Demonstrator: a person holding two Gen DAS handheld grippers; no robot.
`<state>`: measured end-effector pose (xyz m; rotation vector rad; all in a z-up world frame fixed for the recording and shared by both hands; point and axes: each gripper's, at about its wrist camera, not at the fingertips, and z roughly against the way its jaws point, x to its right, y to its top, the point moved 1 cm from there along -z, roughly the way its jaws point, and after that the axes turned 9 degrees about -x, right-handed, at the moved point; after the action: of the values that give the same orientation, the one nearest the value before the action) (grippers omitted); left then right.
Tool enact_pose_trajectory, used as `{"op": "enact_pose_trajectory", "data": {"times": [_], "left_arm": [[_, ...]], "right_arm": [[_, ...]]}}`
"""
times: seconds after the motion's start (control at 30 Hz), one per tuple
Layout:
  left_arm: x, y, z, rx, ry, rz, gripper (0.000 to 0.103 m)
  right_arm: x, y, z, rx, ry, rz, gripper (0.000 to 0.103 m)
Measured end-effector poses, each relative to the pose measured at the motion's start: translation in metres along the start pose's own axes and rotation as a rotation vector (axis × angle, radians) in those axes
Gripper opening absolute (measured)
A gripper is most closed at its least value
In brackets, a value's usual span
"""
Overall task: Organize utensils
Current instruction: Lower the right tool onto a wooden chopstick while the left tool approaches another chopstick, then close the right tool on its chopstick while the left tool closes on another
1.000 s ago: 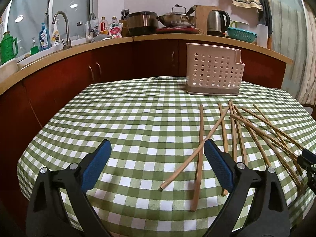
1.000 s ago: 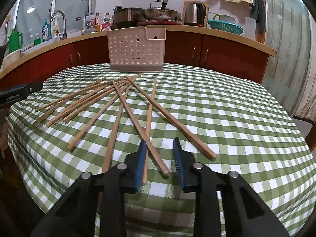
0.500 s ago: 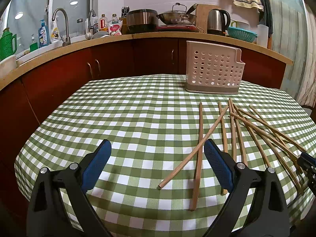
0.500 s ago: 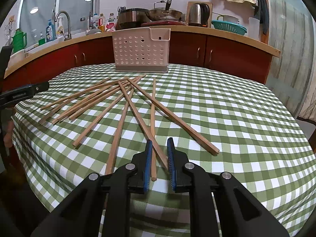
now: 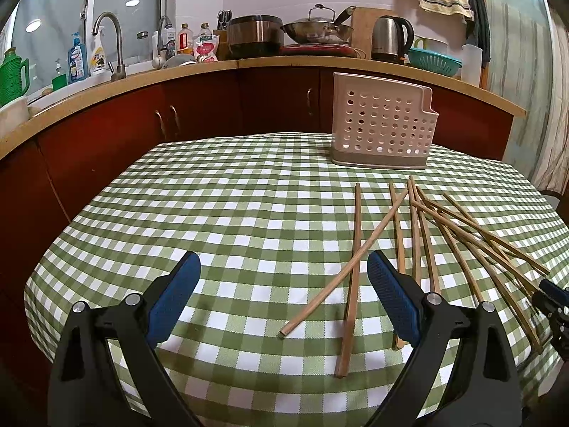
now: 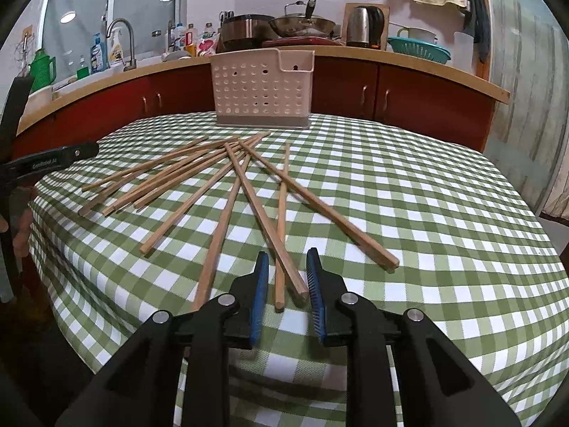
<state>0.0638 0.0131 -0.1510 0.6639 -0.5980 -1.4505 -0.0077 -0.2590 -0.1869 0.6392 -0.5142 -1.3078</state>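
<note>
My left fingers (image 5: 281, 295) hung wide open, empty, over bare bench (image 5: 231, 213). Right of them, my right fingers (image 6: 286, 281) were opening around two crossed chopsticks (image 6: 284, 270), unpinched; closing might snag both and scatter the pile short of the far holder (image 6: 261, 89).

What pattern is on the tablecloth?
Green and white checks on the tablecloth, clearest in the left wrist view.
</note>
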Motion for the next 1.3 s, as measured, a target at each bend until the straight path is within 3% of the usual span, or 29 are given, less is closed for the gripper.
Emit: {"op": "enact_pose_trajectory", "data": {"times": [0.1,0.43,0.7,0.93,1.13,1.3], "left_arm": [[0.0,0.0,0.0,-0.002,-0.001,0.005,0.092],[-0.001,-0.001,-0.002,-0.008,0.003,0.006,0.092],[-0.002,-0.004,-0.007,-0.019,0.003,-0.008,0.092],[-0.003,-0.009,-0.021,-0.061,-0.013,-0.035,0.076],[-0.005,-0.014,-0.036,-0.115,-0.028,-0.047,0.073],[-0.006,-0.02,-0.043,-0.156,-0.07,-0.043,0.057]], "right_arm": [[-0.005,0.0,0.001,0.003,-0.018,0.027,0.015],[-0.019,0.004,0.002,0.02,0.0,0.056,0.007],[-0.012,0.007,-0.003,0.022,-0.051,0.005,0.007],[-0.014,0.01,-0.003,0.029,-0.044,0.011,0.007],[-0.015,0.012,-0.005,0.03,-0.034,0.012,0.007],[-0.017,0.013,-0.006,0.034,-0.031,0.015,0.007]]}}
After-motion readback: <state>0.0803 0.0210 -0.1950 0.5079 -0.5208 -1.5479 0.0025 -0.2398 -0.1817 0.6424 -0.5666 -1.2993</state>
